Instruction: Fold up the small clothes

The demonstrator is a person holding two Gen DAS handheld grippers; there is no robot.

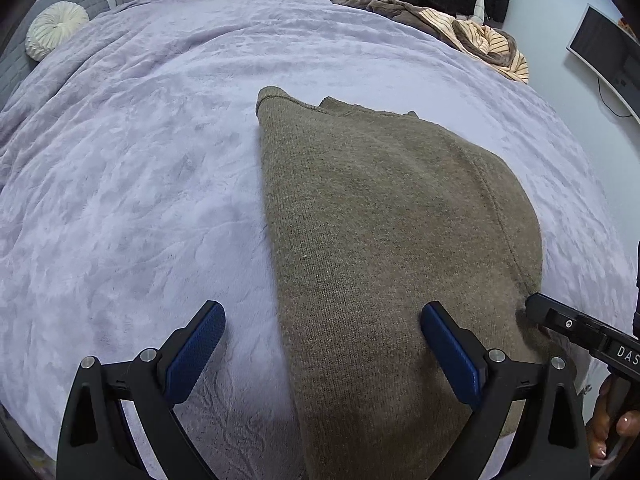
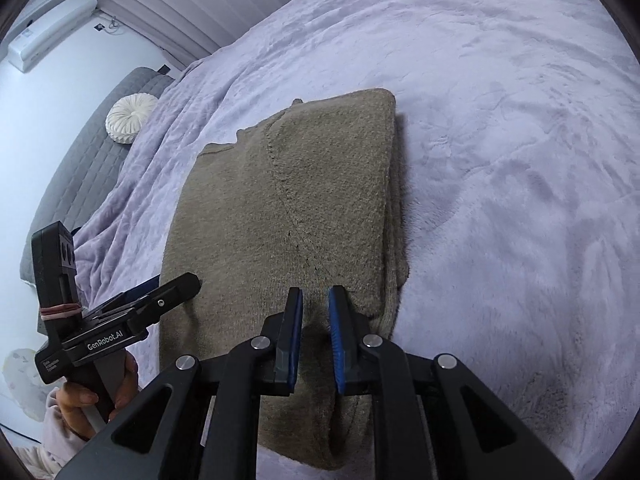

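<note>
1. A folded olive-brown knitted sweater [image 1: 384,216] lies flat on a lilac plush blanket [image 1: 140,184] that covers the bed.
2. The left gripper [image 1: 322,346] stands with its jaws spread wide and nothing between the pads. Its blue-padded right finger [image 1: 450,354] hangs over the near end of the sweater, and the left finger [image 1: 194,354] is over bare blanket, so the sweater's left edge runs up between them.
3. The right gripper [image 2: 316,336] has its jaws drawn narrow, with a small fold of the sweater's near edge bunched in the gap. I cannot tell whether the pads [image 2: 336,340] actually press on the knit.
4. Seen from the left wrist, the right gripper's black tip [image 1: 538,310] meets the sweater's near right corner.
5. Ahead of the fingers the sweater stretches away, with a curved seam [image 2: 286,208] crossing its top layer.
6. Far beyond the fingertips, a round cream pleated cushion [image 1: 56,36] sits by the grey quilted headboard [image 2: 100,152], and a heap of brown and striped clothes [image 1: 452,28] lies at the bed's far edge.
</note>
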